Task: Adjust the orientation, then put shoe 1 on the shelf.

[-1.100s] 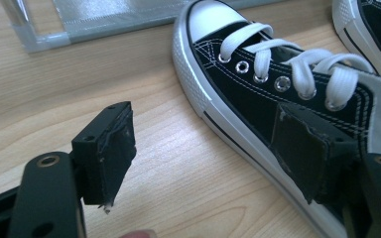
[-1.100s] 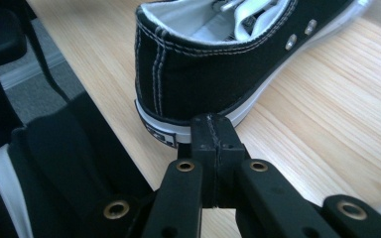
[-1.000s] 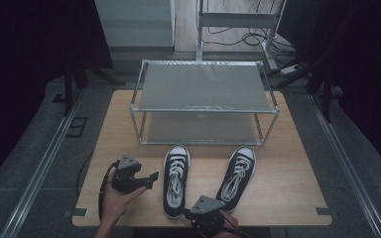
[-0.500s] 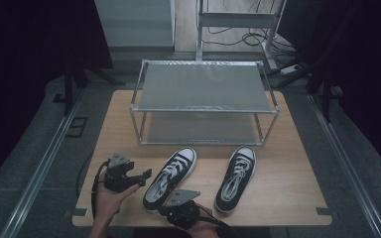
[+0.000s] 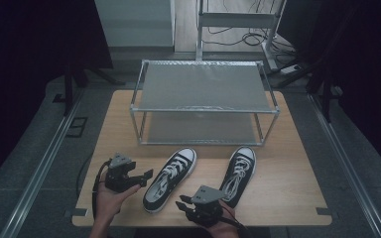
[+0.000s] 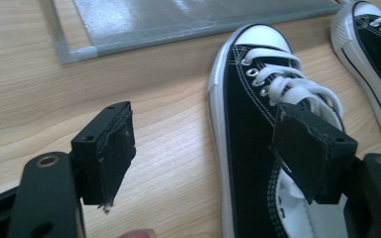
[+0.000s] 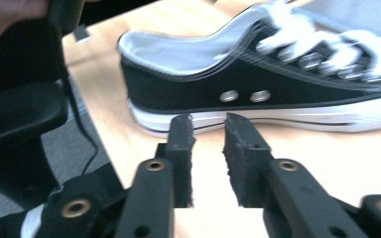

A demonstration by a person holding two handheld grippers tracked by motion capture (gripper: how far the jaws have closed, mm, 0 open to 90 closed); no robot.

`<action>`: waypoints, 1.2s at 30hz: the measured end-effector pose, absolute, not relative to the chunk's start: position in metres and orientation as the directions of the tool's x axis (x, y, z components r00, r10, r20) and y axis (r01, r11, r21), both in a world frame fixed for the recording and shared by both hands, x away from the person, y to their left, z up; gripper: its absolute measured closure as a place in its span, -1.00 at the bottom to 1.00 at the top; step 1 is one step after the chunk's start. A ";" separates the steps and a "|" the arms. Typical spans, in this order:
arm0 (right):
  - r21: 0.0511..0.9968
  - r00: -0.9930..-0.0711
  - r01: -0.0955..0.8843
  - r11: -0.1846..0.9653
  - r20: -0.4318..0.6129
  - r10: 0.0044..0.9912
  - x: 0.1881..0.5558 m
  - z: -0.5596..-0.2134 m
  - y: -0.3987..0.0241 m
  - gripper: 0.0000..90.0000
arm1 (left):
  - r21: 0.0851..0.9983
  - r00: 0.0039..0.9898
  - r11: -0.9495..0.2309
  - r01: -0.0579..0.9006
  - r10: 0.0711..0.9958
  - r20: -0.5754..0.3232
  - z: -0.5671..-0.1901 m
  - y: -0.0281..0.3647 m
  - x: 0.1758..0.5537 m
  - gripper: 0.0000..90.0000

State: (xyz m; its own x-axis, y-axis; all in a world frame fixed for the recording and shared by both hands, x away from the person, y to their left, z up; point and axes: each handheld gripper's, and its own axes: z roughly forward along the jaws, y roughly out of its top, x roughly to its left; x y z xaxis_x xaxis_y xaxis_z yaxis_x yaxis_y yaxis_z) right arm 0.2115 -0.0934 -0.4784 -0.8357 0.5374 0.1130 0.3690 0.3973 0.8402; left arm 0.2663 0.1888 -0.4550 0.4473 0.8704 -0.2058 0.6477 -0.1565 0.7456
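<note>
From above, the left black sneaker (image 5: 170, 178) lies angled on the wooden table (image 5: 287, 188), between the left gripper (image 5: 141, 178) and the right gripper (image 5: 184, 206). The left gripper view shows its jaws wide apart, one over the laces. The right gripper view shows narrowly parted, empty jaws beside the sole. The right sneaker (image 5: 237, 173) lies apart; bare wood reaches the wire shelf rack (image 5: 206, 106).

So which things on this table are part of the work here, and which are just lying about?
In play:
- left sneaker, angled, nearest both hands
- left tongs, open beside its heel
- right tongs, a narrow gap between them, empty, at its sole

Lying about:
- right sneaker, untouched
- metal rack behind the shoes
- cables on the floor beyond
</note>
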 end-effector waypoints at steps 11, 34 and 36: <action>0.867 -0.782 0.416 0.276 0.186 0.594 0.216 -0.449 -0.132 0.30 | 0.732 0.511 -0.192 0.653 0.826 -0.240 -0.452 0.174 0.269 -0.51; 0.899 -0.678 0.400 0.179 0.159 0.718 0.233 -0.426 -0.194 0.26 | 0.580 0.585 -0.412 0.703 0.799 -0.141 -0.457 0.116 0.295 -0.74; 0.898 -0.675 0.401 0.180 0.157 0.721 0.234 -0.427 -0.193 0.26 | 0.562 0.590 -0.428 0.708 0.796 -0.137 -0.459 0.112 0.296 -0.75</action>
